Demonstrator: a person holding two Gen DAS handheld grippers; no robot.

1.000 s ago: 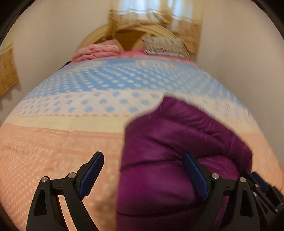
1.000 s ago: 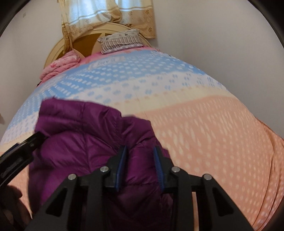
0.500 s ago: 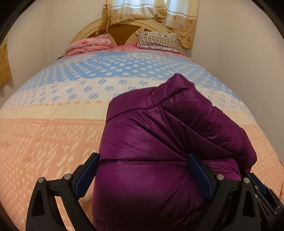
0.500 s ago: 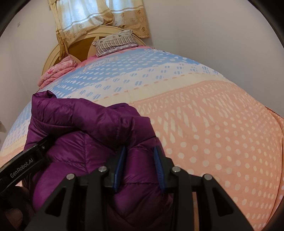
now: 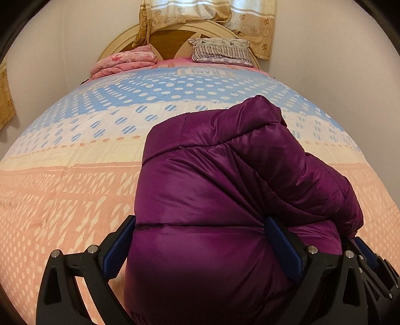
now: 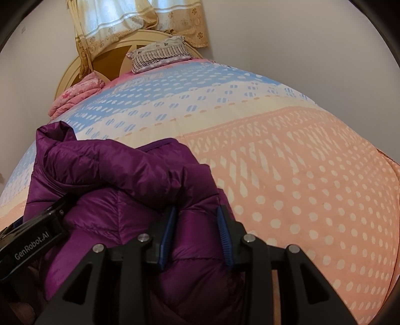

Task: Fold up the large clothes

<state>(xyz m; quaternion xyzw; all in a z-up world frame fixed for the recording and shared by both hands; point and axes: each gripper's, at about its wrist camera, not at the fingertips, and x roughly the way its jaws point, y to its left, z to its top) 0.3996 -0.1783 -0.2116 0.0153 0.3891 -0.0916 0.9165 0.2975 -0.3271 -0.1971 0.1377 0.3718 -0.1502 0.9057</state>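
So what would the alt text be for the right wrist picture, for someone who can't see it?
A black two-finger tool with blue pads pinches a fold of a puffy purple jacket lying on a bed. The bedspread, peach, cream and blue with white dots, runs back to a rounded headboard with a striped pillow, folded pink bedding and curtains.
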